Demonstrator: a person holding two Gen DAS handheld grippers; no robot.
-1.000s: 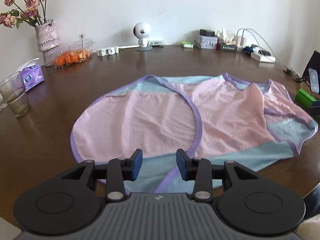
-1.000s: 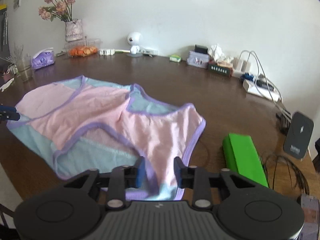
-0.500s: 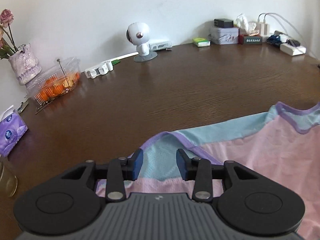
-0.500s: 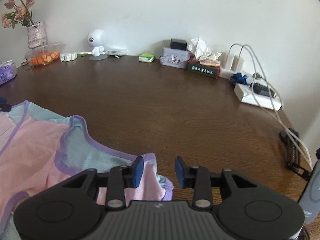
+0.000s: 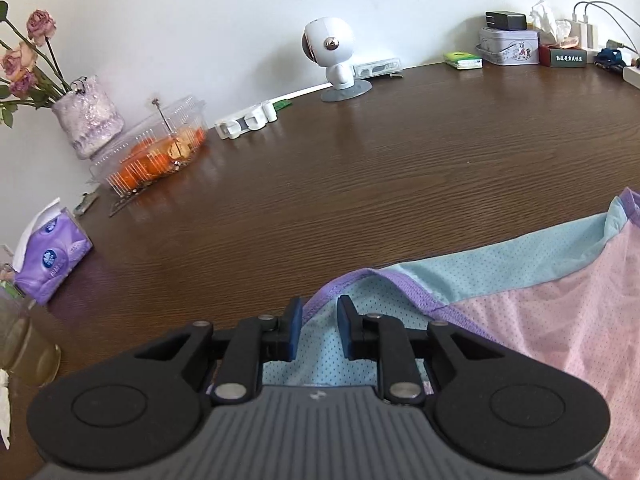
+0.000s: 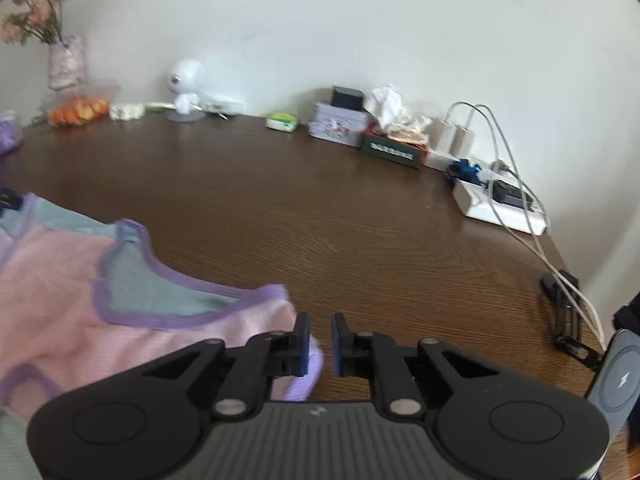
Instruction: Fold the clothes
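Note:
A pink and light-blue mesh garment with purple trim [image 5: 560, 300] lies flat on the brown wooden table [image 5: 360, 168]. My left gripper [image 5: 318, 332] is low over the garment's far left corner, jaws partly closed with the blue mesh and purple hem lying between them. In the right wrist view the garment [image 6: 80, 300] fills the lower left. My right gripper [image 6: 320, 344] sits at its far right corner, jaws narrowed, with the purple-edged corner beside and under the left finger [image 6: 302, 340]; bare table shows in the gap.
Along the far wall stand a flower vase [image 5: 86, 120], a clear box of oranges [image 5: 160, 152], a white round camera [image 5: 332, 56], a tin box [image 5: 508, 44] and a power strip with cables [image 6: 500, 200]. A purple tissue pack [image 5: 52, 256] and a glass [image 5: 20, 344] sit left. A phone stand [image 6: 616, 376] is right.
Both grippers have moved forward over the garment to its far corners and dropped low. Both pairs of jaws have narrowed, the right more than the left.

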